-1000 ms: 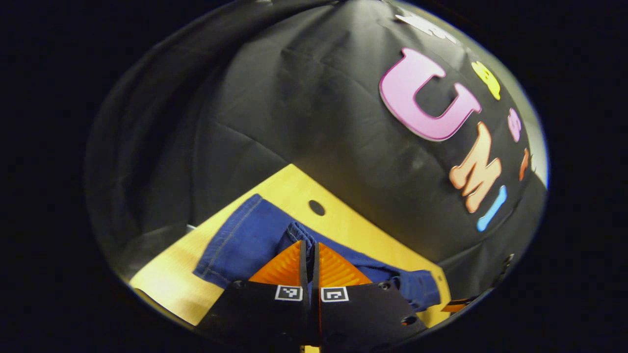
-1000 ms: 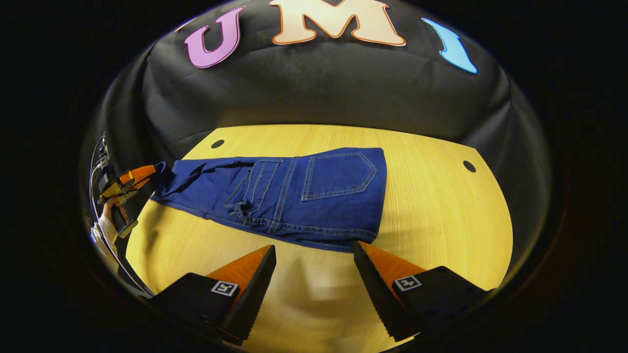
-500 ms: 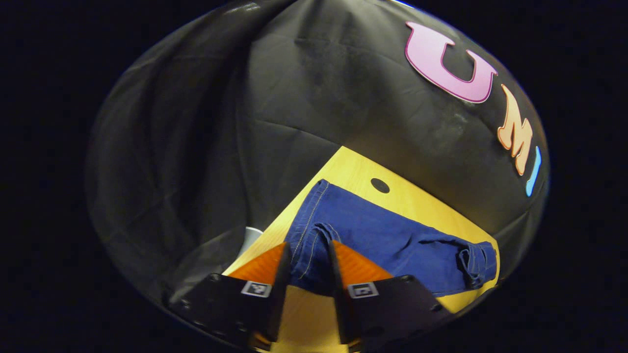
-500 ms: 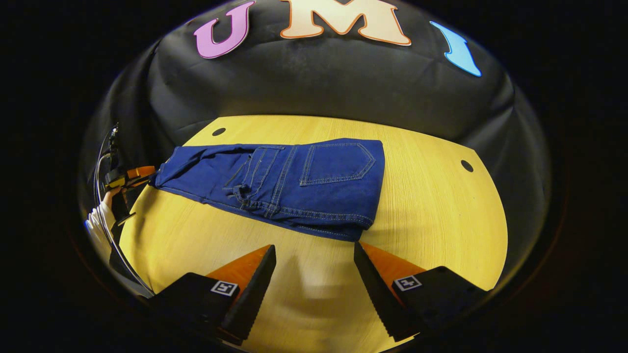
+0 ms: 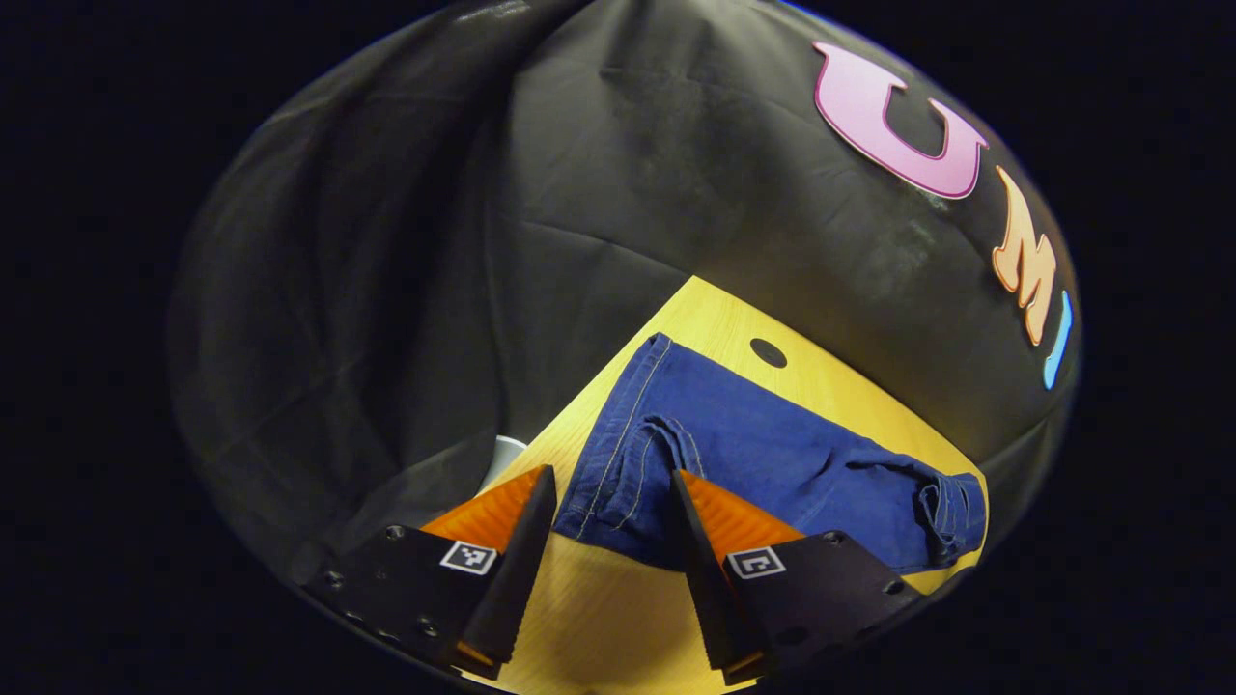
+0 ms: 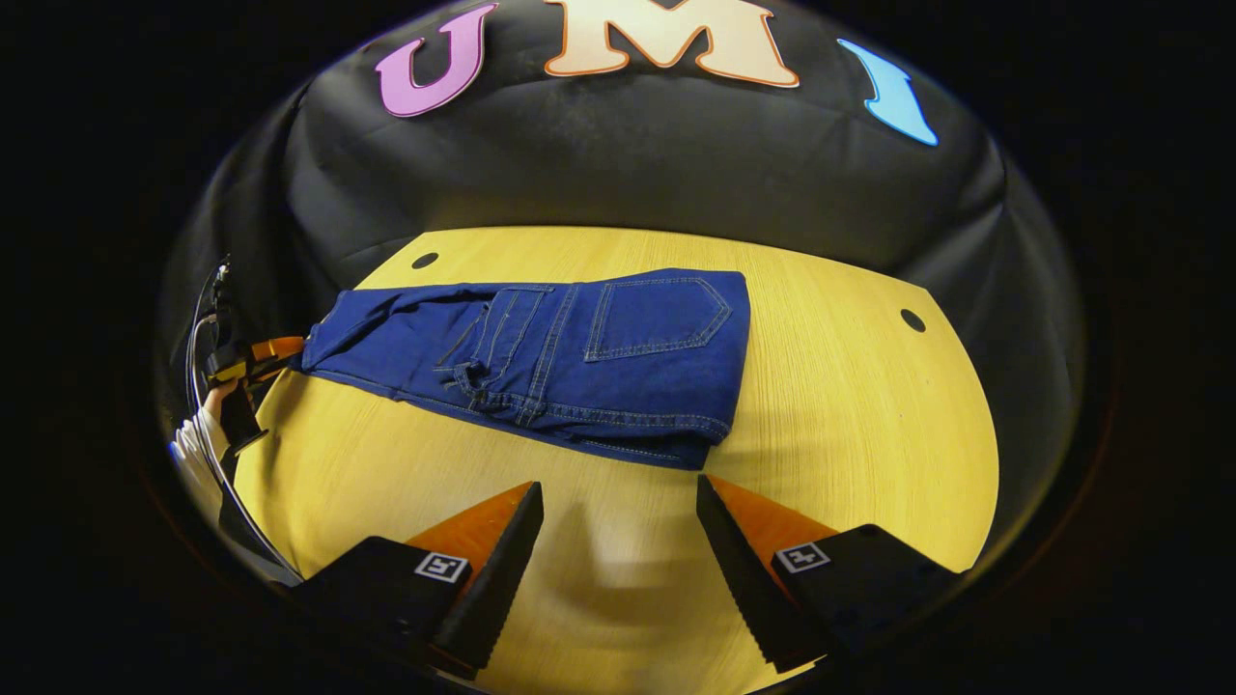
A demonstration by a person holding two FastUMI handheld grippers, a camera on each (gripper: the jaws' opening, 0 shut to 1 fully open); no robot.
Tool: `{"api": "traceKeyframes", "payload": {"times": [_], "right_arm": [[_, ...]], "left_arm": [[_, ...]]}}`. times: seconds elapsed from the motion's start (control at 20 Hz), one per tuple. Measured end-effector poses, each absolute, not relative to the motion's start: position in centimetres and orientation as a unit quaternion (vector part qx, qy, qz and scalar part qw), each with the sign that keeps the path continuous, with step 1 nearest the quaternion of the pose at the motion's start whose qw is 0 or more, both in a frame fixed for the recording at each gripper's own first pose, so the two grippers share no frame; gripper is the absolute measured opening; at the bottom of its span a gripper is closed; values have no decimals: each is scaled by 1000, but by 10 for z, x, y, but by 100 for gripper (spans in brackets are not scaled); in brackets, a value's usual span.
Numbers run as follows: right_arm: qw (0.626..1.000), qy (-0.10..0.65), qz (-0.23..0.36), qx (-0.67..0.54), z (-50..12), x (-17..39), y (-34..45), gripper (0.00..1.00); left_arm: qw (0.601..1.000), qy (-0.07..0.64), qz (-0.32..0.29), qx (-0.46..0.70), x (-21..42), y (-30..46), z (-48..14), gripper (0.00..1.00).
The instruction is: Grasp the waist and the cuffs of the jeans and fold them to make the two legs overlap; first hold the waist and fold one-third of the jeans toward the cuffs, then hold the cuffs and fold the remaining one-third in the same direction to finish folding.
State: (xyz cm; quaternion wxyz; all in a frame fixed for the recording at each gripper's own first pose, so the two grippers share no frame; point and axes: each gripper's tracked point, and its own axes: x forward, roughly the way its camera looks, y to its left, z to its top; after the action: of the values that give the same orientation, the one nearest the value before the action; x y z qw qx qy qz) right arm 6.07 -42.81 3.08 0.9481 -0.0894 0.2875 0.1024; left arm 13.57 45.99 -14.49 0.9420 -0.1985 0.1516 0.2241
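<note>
My left gripper [image 5: 610, 526] is spread wide, its fingers flanking the cuff end of the dark blue denim jeans [image 6: 570, 362] without pinching. The jeans lie folded on the yellow wooden table [image 6: 850, 425]. At six o'clock, my right gripper [image 6: 618, 541] gapes over bare wood.

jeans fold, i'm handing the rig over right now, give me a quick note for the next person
Left gripper: open, the cuff end of the jeans lies between its fingers, not clamped.
Right gripper: open, hovering over bare wooden table, apart from the jeans' near edge.
Jeans: flat on the table, legs overlapped, waist third already folded over, back pocket facing up.
Left to do: grasp the cuffs and fold the last third over the folded part.
</note>
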Motion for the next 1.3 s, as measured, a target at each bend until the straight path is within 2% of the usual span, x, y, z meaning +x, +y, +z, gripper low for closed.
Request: {"api": "traceKeyframes", "payload": {"times": [0.1, 0.15, 0.2, 0.25, 0.3, 0.35, 0.4, 0.5, 0.55, 0.6, 0.65, 0.8, 0.85, 0.9, 1.05, 1.1, 1.2, 1.3], "right_arm": [[948, 292, 104, -72, 28, 59, -425, 96], [948, 293, 105, -64, 27, 58, -423, 96], [948, 293, 104, -60, 27, 58, -423, 96], [949, 293, 103, -61, 28, 59, -424, 96], [949, 292, 102, -63, 27, 58, -425, 96], [948, 294, 102, -65, 26, 58, -426, 99], [948, 295, 103, -66, 25, 58, -426, 99], [948, 294, 105, -64, 26, 58, -423, 99], [948, 294, 107, -62, 28, 58, -421, 99], [948, 294, 107, -61, 27, 57, -422, 96], [948, 292, 106, -63, 29, 56, -423, 99], [948, 292, 97, -76, 30, 55, -432, 99], [948, 293, 93, -81, 29, 55, -435, 95], [948, 294, 91, -85, 28, 54, -437, 99], [947, 295, 95, -84, 27, 54, -431, 99], [947, 296, 98, -81, 27, 54, -428, 96], [946, 297, 101, -79, 26, 53, -424, 99], [946, 298, 103, -77, 24, 53, -422, 96]], "left_arm": [[940, 155, 244, -181, 132, 466, -150, 66], [941, 153, 249, -173, 133, 469, -151, 65], [943, 150, 245, -169, 135, 468, -152, 45], [944, 146, 238, -177, 137, 466, -153, 43], [944, 139, 232, -191, 140, 456, -148, 30], [943, 131, 224, -210, 143, 451, -145, 27], [940, 121, 214, -236, 140, 452, -144, 17], [926, 98, 198, -304, 144, 454, -140, 8], [917, 91, 195, -337, 142, 453, -137, 7], [908, 85, 194, -362, 143, 454, -135, 2], [903, 81, 193, -376, 142, 454, -135, 0], [893, 58, 179, -408, 143, 452, -129, 0], [890, 40, 168, -423, 145, 451, -120, 0], [888, 26, 154, -432, 150, 448, -116, 0], [890, 14, 118, -439, 154, 437, -106, 0], [889, 7, 102, -447, 155, 432, -102, 0], [882, -6, 59, -468, 157, 418, -87, 0], [878, -16, 13, -479, 164, 390, -65, 0]]}}
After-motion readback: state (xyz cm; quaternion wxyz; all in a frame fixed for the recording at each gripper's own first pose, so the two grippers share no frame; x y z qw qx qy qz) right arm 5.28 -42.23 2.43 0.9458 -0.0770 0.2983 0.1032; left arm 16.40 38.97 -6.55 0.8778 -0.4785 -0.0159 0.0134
